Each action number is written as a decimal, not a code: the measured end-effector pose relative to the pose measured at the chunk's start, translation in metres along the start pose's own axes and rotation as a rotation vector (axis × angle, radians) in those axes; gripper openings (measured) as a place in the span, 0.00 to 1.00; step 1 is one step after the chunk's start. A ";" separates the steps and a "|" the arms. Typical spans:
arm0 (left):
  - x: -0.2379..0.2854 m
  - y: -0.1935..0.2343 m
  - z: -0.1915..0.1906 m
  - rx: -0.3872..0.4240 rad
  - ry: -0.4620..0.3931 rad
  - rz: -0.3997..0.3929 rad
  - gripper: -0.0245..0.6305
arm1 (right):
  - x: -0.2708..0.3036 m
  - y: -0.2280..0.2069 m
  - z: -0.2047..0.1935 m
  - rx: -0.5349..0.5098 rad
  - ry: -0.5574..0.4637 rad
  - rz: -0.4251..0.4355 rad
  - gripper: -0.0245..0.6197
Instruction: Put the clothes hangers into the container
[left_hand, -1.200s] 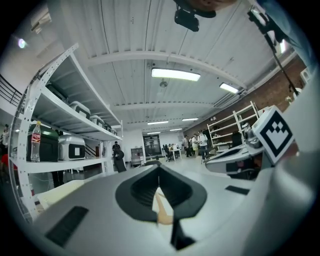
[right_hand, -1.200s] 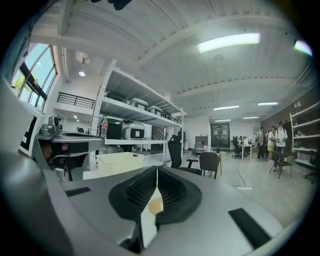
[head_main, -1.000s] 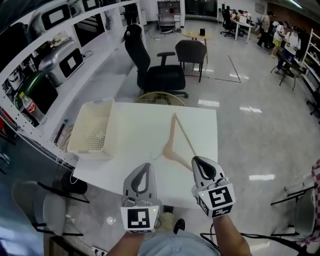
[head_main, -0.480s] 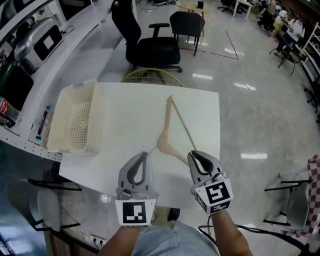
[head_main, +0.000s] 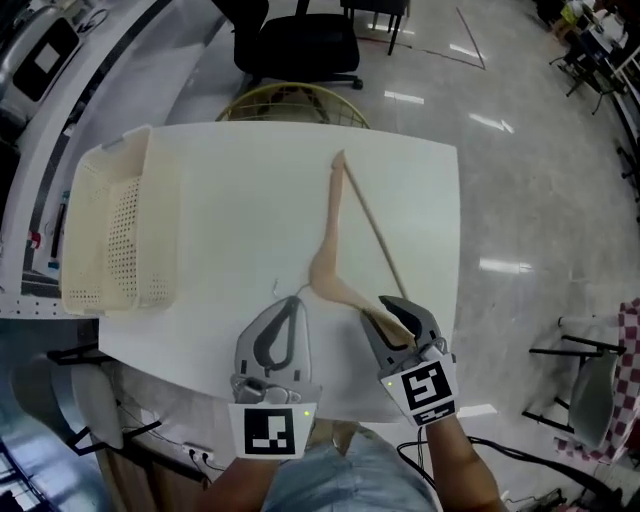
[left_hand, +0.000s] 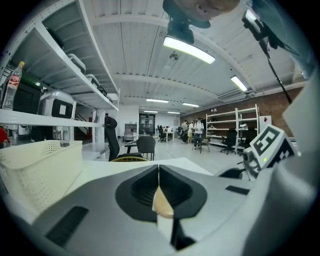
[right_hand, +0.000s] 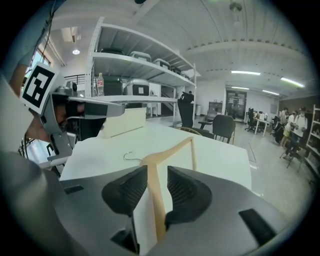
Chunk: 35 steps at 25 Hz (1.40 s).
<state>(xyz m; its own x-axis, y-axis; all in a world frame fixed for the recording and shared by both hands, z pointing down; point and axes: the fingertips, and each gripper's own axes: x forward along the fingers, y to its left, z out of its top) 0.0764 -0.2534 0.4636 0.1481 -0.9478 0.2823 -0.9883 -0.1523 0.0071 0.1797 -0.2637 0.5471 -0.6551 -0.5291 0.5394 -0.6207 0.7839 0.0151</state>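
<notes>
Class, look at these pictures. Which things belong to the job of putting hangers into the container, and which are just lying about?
Belongs to the job:
hanger
basket
table under both

Just lying about:
office chair
appliance on the shelf

Bright, even light came from ceiling strips; glare lay on the floor. Gripper views bowed toward dark edges; their foreground was soft.

Holds left gripper low at the near edge of the tabletop, jaws together; tilts right gripper downward beside it, jaws just opened, straddling an arm of the hanger unclamped.
</notes>
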 end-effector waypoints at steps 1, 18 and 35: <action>0.006 0.003 -0.004 -0.005 0.007 -0.002 0.06 | 0.007 0.000 -0.003 -0.015 0.016 0.008 0.24; 0.039 0.021 -0.042 -0.065 0.092 0.004 0.06 | 0.052 0.007 -0.047 -0.133 0.273 0.103 0.23; 0.001 0.024 -0.008 -0.031 -0.002 0.048 0.06 | 0.019 -0.001 0.009 -0.009 0.089 -0.004 0.18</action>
<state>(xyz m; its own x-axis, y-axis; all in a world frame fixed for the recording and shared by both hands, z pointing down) 0.0528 -0.2558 0.4716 0.1009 -0.9545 0.2806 -0.9949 -0.0983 0.0235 0.1641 -0.2774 0.5498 -0.6117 -0.5014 0.6119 -0.6188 0.7852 0.0247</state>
